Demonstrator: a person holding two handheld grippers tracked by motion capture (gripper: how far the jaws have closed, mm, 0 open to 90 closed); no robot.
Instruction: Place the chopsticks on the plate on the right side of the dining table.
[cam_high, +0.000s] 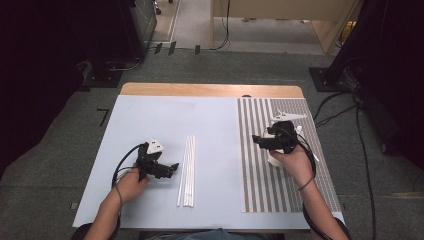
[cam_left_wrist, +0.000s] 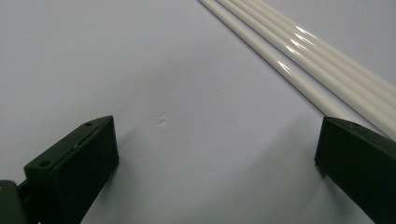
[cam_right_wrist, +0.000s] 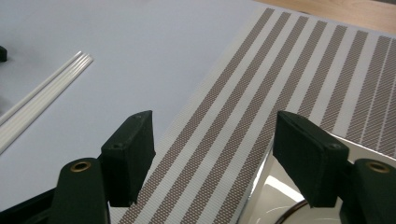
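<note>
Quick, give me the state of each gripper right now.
Left gripper: open, holding nothing, beside the white rods.
Right gripper: open, holding nothing, over the striped mat.

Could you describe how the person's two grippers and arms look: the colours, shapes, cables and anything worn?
Both grippers, left gripper and right gripper, are black, each with two blocky, flat-faced black jaws showing small screw holes. A grey three-cornered plate sits on top of the left one. A black cable loops back from each along the forearm. The forearms are bare of sleeves, and a thin band circles each wrist.
</note>
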